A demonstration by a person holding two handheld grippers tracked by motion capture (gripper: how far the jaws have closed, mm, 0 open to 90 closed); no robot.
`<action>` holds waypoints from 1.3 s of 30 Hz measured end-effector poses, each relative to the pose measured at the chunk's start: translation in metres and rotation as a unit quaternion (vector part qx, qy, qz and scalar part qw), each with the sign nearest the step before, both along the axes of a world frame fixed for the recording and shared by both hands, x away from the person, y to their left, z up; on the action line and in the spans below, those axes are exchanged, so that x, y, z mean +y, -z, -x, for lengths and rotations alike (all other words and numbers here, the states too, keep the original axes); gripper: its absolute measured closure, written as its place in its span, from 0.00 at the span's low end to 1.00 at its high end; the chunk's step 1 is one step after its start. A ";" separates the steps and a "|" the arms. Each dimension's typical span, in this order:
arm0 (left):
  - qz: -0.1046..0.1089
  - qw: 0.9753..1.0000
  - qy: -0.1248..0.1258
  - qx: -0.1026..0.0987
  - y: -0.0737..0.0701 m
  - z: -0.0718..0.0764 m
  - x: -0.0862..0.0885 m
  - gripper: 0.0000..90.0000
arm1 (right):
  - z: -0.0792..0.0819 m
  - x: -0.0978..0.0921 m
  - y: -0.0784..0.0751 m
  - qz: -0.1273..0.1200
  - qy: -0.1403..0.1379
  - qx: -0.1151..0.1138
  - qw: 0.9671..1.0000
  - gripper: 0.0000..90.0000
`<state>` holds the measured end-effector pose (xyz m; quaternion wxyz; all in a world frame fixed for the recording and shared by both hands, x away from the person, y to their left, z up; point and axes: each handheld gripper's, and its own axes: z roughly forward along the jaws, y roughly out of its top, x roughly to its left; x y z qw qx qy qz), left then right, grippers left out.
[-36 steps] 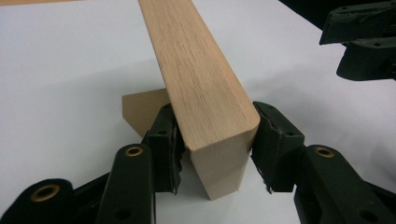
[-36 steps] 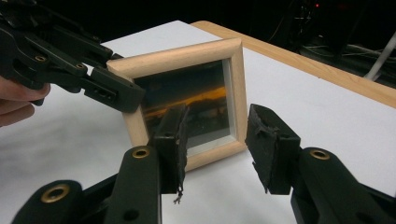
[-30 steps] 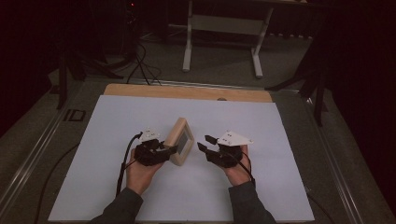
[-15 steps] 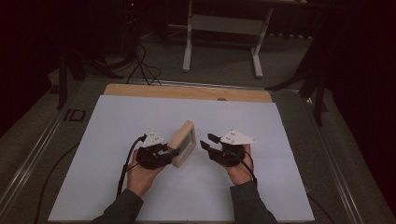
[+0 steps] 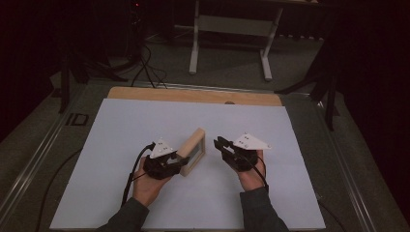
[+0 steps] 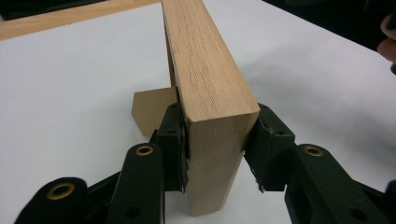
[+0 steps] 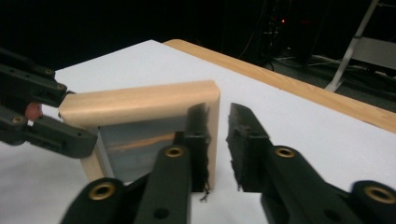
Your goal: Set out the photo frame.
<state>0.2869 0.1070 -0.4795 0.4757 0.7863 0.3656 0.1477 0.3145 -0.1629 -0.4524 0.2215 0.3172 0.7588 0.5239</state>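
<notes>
Wooden picture frame [image 5: 192,151] stands upright on edge on the white table sheet [image 5: 121,130], near the sheet's middle, slightly toward the person's side. Left gripper [image 5: 178,163] is at the frame's near-left end, jaws clamped on it. Left gripper view shows what the high view can't: both pads [image 6: 173,140] pressed flat against the two faces of the frame [image 6: 210,93], one each side of the thick end, and a small brown easel stand [image 6: 152,109] sticking out behind the frame's back face onto the sheet. Right gripper [image 5: 220,143] sits just right of the frame, apart from it. Right gripper view shows the frame's glazed front [image 7: 140,140] with a dim reflection, and its own jaws slightly parted with a narrow gap, holding nothing, the left one overlapping the frame's right edge in view; cannot tell if it touches. Frame holds only the glass pane; no photo legible inside.
</notes>
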 end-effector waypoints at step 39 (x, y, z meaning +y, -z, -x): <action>-0.044 0.993 0.097 -0.044 -0.001 0.036 -0.036 0.68 | -0.002 0.003 0.007 0.017 0.001 0.005 1.000 0.99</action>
